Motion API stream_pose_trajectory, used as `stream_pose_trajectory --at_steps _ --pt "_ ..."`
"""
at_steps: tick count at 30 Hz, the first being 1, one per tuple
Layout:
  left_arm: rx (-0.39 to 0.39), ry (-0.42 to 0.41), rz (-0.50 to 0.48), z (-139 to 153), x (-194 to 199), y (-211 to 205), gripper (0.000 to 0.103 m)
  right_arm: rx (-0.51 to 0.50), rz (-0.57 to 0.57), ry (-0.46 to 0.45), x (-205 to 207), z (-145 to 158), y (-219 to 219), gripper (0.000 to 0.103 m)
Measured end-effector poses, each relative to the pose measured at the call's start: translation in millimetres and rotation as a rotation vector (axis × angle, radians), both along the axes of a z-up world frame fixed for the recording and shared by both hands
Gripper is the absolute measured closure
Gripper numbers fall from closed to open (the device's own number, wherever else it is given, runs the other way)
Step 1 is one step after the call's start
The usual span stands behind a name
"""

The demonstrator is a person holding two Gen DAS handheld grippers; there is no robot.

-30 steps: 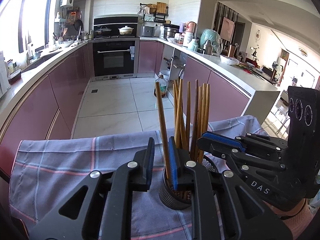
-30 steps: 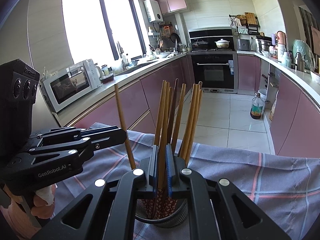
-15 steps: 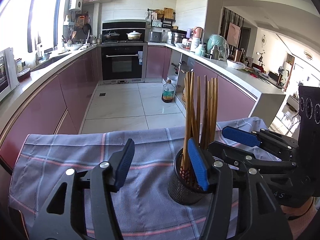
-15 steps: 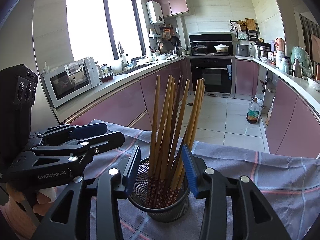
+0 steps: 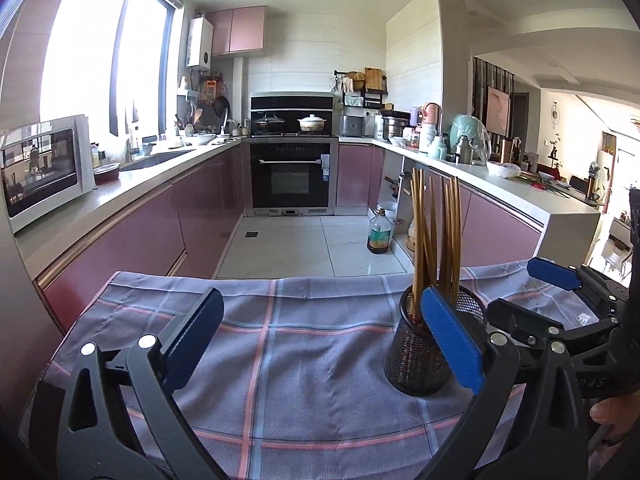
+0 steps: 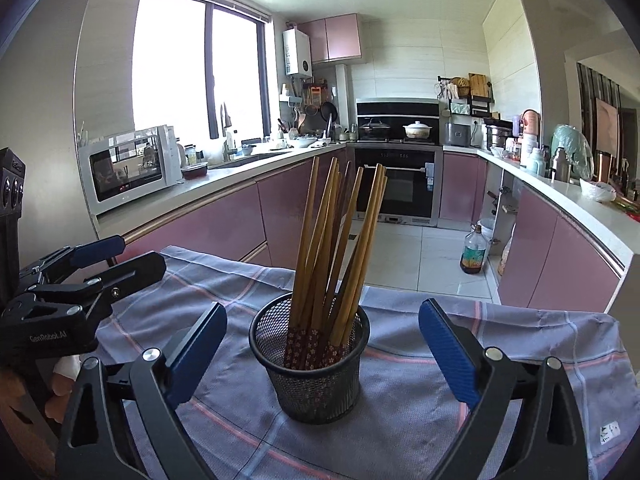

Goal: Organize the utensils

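Observation:
A black mesh cup (image 6: 316, 364) stands upright on the plaid cloth, holding several wooden chopsticks (image 6: 340, 240) with patterned lower ends. In the left wrist view the cup (image 5: 420, 356) sits to the right, partly behind my right fingertip, with the chopsticks (image 5: 436, 232) rising from it. My left gripper (image 5: 320, 340) is open and empty, to the left of the cup. My right gripper (image 6: 320, 344) is open and empty, its jaws wide on either side of the cup, drawn back from it. The left gripper also shows in the right wrist view (image 6: 100, 264), and the right gripper in the left wrist view (image 5: 528, 292).
A blue-grey plaid cloth (image 6: 500, 344) covers the table; its far edge drops to the kitchen floor. Pink cabinets and counters run along both sides, with a microwave (image 6: 128, 166) on the left counter and an oil bottle (image 6: 474, 250) on the floor.
Both grippers opened, each letting go of a chopstick into the cup, then pulled back and opened wider. All chopsticks now stand in the cup.

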State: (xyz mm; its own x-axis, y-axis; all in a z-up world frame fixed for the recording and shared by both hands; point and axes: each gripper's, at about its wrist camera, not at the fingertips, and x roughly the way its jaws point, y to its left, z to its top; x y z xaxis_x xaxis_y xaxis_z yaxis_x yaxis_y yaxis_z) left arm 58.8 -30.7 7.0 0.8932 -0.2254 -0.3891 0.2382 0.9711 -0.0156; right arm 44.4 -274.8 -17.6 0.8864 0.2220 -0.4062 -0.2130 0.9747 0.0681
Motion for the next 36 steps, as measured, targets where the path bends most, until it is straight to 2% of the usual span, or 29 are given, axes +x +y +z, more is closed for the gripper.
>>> stream_pose_trajectory --at_steps 6,11,24,36 --pt "0.019 -0.065 0.070 0 -32 16 0.006 -0.017 -0.011 -0.088 -34 5 17 0.007" --pt "0.029 -0.094 0.086 1 -54 16 0.006 -0.019 0.003 -0.150 -55 10 28 0.007" --pt "0.006 -0.131 0.119 12 -79 28 0.006 0.003 0.011 -0.167 -67 12 28 0.007" --pt "0.019 -0.165 0.128 15 -93 29 0.006 0.018 0.012 -0.188 -70 12 28 0.007"
